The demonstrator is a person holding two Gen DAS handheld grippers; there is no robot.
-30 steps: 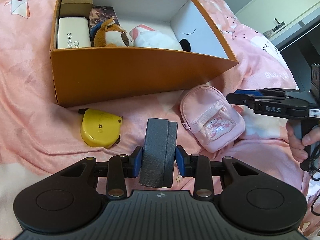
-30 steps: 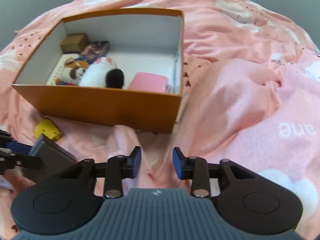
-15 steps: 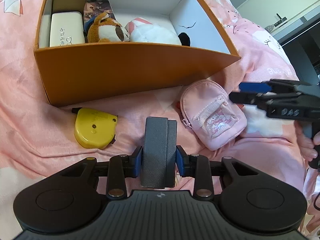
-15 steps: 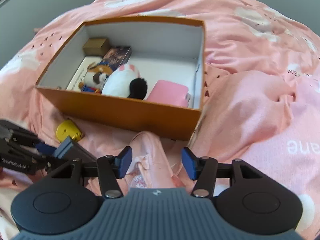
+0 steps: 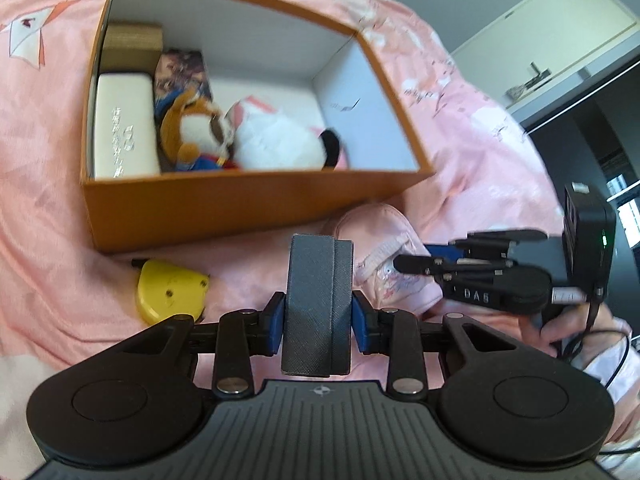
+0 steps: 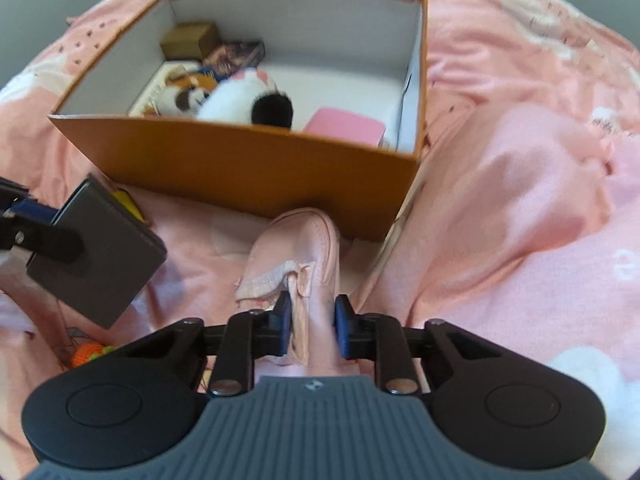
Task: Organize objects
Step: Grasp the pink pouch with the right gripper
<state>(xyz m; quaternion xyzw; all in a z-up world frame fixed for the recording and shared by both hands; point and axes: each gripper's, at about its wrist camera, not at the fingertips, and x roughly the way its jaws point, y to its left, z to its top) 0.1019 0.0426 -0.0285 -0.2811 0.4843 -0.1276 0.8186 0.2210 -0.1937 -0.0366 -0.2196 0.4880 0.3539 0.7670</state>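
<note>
My left gripper (image 5: 318, 316) is shut on a grey textured case (image 5: 318, 280) and holds it upright above the pink bedspread, in front of the orange box (image 5: 240, 204). The right wrist view shows the same case (image 6: 108, 256) at the left. My right gripper (image 6: 310, 326) has a small pink backpack pouch (image 6: 296, 248) between its jaws. The jaws are closing and the pads press its sides. From the left wrist view, the right gripper (image 5: 416, 258) reaches in from the right onto the pouch (image 5: 384, 240).
In the box lie a white case (image 5: 124, 128), a small brown carton (image 5: 132, 40), a brown plush (image 5: 192, 132), a white plush (image 5: 280, 144) and a pink flat item (image 6: 346, 126). A yellow tape measure (image 5: 170, 292) lies before the box. An orange knitted thing (image 6: 90, 352) sits near me.
My right gripper opened wide, came down over the pink pouch and closed on it. My left gripper rose a little with the grey case, so more of the box's inside shows.
</note>
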